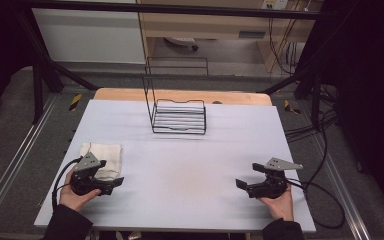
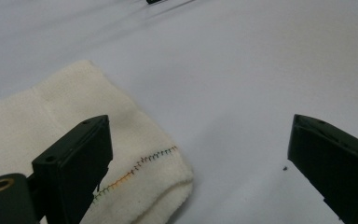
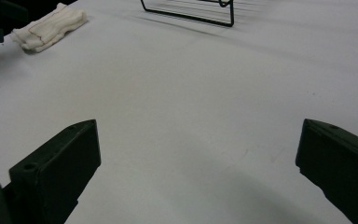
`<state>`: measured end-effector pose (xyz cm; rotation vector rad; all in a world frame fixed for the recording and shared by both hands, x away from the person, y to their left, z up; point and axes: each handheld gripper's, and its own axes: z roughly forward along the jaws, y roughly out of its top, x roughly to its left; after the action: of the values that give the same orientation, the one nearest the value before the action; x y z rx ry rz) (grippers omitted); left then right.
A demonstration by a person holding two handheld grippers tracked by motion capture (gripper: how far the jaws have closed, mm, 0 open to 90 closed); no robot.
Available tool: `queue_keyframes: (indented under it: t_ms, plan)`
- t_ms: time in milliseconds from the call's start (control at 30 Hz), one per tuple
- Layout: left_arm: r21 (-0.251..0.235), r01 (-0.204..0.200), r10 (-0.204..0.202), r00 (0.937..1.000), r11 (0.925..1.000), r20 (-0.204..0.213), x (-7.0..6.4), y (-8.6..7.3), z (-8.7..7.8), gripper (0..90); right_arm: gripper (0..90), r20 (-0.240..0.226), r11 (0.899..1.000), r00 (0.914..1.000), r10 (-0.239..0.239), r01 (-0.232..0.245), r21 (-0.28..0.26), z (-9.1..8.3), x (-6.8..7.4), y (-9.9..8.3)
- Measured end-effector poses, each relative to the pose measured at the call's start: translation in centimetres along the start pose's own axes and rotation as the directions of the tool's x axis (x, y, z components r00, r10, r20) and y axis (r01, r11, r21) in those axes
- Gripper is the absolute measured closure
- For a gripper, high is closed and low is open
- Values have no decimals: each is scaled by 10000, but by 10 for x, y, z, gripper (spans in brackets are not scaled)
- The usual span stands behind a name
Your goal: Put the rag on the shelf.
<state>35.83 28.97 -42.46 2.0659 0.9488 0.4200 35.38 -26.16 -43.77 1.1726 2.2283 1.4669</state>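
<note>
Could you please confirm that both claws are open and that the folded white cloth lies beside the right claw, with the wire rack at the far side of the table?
Not quite: the folded white cloth lies beside the left claw, not the right claw, as the high view shows. Both claws are open, and the wire rack does stand at the far side of the table.

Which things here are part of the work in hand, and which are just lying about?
In the work:
- folded white cloth, one corner between the open jaws of the left gripper
- left gripper

Lying about:
- black wire rack, at the far middle of the table
- right gripper, open over bare table
</note>
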Motion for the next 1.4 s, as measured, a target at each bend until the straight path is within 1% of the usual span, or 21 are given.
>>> queue_keyframes:
  t_ms: [100,300,433,500,533,600,667,733,767,833,900,1033,1133,1167,1200,1233,1367,1400]
  plan:
    - [-30,0,0,10000,10000,3,-1,2,1,63,5,20,10000,10000,-20,20,42,0,0,0]
    - [116,-61,61,10000,9999,-15,-2,3,1,62,5,75,10000,10000,-14,13,80,1,0,-1]
    - [276,-120,125,9997,9995,-193,-4,1,0,83,6,138,9998,9999,-39,36,209,2,0,0]
    - [326,-113,125,9992,9994,-369,-3,1,-1,98,6,145,9997,9999,-38,35,230,2,1,-1]
    - [355,-99,115,9989,9993,-459,-3,1,-1,152,6,169,9997,9999,3,-7,247,2,1,-1]
    - [482,-139,171,9977,9987,-661,-3,0,-1,219,7,186,9997,9998,-7,3,235,3,1,-1]
    - [559,-144,182,9975,9983,-684,-3,1,0,351,6,177,9996,9998,-35,30,287,3,1,-1]
    - [639,-131,175,9975,9979,-689,-4,1,1,420,6,211,9994,9998,-49,41,345,3,1,-1]
    - [697,-189,238,9973,9974,-702,-5,2,2,440,6,213,9995,9998,-24,17,327,3,1,-1]
    - [786,-151,202,9976,9968,-656,-7,2,3,474,6,189,9996,9998,-24,18,297,3,1,-1]
    - [975,-101,170,9974,9952,-703,-7,2,6,499,6,194,9996,9998,-17,11,296,3,1,-1]
    - [1367,-63,155,9977,9906,-661,-8,0,12,501,6,215,9996,9998,-46,41,271,2,1,-1]
    - [1460,-34,151,9967,9893,-792,-7,-1,17,525,6,219,9995,9997,-55,49,297,2,1,-1]
    - [1507,30,97,9965,9886,-836,-7,-2,19,525,6,219,9995,9997,-55,49,297,2,1,-1]
    - [1545,63,78,9958,9880,-908,-6,-2,20,568,6,216,9996,9998,-50,44,295,2,1,-1]
    - [1518,148,1,9952,9883,-977,-4,-2,20,580,6,215,9996,9998,-45,39,286,2,1,-1]
    - [1492,253,-101,9947,9885,-1020,-2,-3,21,630,6,237,9996,9997,-30,23,274,2,1,-1]
    - [1486,372,-213,9940,9882,-1073,-2,-4,21,644,6,237,9996,9997,-33,26,278,2,1,-1]
